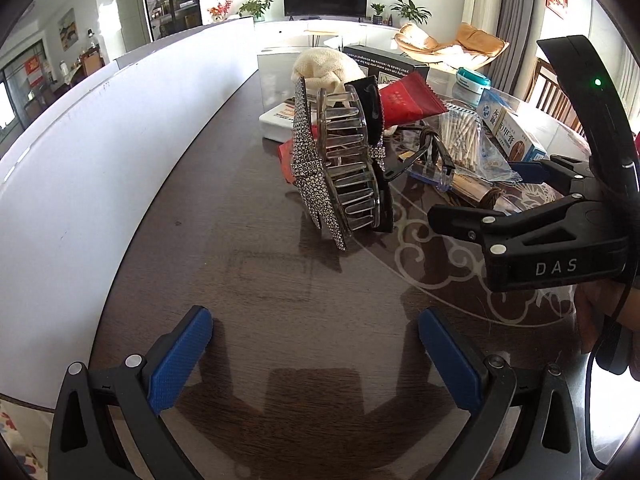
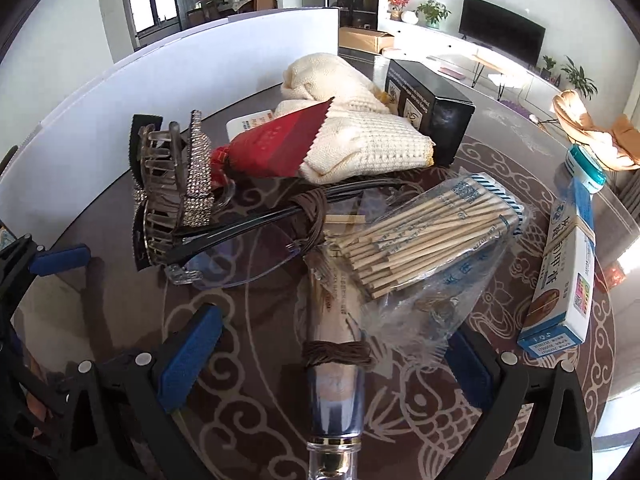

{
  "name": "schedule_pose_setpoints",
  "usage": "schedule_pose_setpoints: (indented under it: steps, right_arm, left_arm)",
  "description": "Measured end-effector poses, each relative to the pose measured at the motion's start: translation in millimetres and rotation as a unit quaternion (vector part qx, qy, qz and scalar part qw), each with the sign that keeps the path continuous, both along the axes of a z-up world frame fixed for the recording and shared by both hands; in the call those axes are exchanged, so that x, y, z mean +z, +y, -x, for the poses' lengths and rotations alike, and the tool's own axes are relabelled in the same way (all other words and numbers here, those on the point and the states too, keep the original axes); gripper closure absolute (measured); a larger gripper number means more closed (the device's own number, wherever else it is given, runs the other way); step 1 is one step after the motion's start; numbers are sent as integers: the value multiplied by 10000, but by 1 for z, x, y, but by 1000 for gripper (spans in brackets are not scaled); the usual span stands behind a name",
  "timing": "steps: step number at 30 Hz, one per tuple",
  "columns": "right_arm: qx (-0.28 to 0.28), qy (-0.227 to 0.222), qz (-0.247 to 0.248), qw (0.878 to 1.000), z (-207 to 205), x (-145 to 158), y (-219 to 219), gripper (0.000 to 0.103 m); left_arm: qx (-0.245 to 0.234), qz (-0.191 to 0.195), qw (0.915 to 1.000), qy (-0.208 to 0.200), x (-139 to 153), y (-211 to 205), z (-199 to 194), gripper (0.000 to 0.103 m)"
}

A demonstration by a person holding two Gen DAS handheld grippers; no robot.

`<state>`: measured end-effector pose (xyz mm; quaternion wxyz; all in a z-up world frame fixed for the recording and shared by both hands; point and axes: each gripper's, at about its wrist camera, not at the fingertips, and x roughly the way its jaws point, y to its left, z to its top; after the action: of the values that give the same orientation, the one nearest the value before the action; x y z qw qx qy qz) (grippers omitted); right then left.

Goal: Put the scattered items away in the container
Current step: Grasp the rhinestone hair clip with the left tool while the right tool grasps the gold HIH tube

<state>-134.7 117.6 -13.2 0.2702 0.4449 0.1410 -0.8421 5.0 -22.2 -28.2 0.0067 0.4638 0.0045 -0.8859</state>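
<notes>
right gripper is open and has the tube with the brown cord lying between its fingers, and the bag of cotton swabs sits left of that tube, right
Not quite. The right gripper is open with the tube between its fingers, but the bag of cotton swabs lies to the right of the tube, not the left. The right wrist view shows this; left of the tube are the glasses and the rhinestone hair claw.

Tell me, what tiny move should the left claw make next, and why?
Probably ease the left claw straight forward toward the sparkly hair clip. The claw is open and empty over bare table, and the clip stands right ahead at the near edge of the pile, with nothing in between. The right claw is open too, straddling a bottle, so it is busy elsewhere.
</notes>
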Motion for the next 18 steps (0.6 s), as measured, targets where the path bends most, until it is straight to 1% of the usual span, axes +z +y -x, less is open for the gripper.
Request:
schedule_pose_setpoints:
  steps: [1, 3, 4, 5, 6, 8, 10, 11, 13, 18]
  right_arm:
    - [-59, 3, -10, 10000, 0, 0, 1, 0]
    - [-147, 57, -13, 9999, -3, 2, 7, 6]
    - [-201, 105, 11, 9997, -7, 3, 11, 15]
    - [-245, 151, 44, 9996, -10, 5, 17, 27]
    - [-292, 202, 74, 9993, -13, 6, 23, 33]
    - [-397, 273, 147, 9987, -21, 7, 33, 54]
    - [-569, 287, 247, 9977, -26, 8, 44, 66]
    - [-638, 272, 318, 9971, -27, 9, 49, 69]
    - [-688, 236, 420, 9965, -28, 8, 49, 69]
    - [-675, 356, 184, 9969, -32, 9, 42, 70]
  left_arm:
    - [-5, 0, 10000, -5, 0, 0, 0, 0]
    - [-18, 10, 10000, -17, 0, 0, 2, 0]
    - [-60, 14, 10000, -22, 0, 0, 4, 0]
    - [-102, 18, 9999, -33, 0, -1, 8, 0]
    - [-125, 21, 9999, -49, 0, -2, 12, 0]
    - [-130, 21, 9999, -111, 1, -5, 27, 0]
    - [-104, 21, 9998, -149, 1, -7, 43, 0]
    - [-127, 19, 9998, -132, 1, -7, 51, 0]
    - [-249, 30, 9996, -93, 1, -2, 64, 0]
    - [-596, 325, 9977, 51, 3, 15, 88, 0]
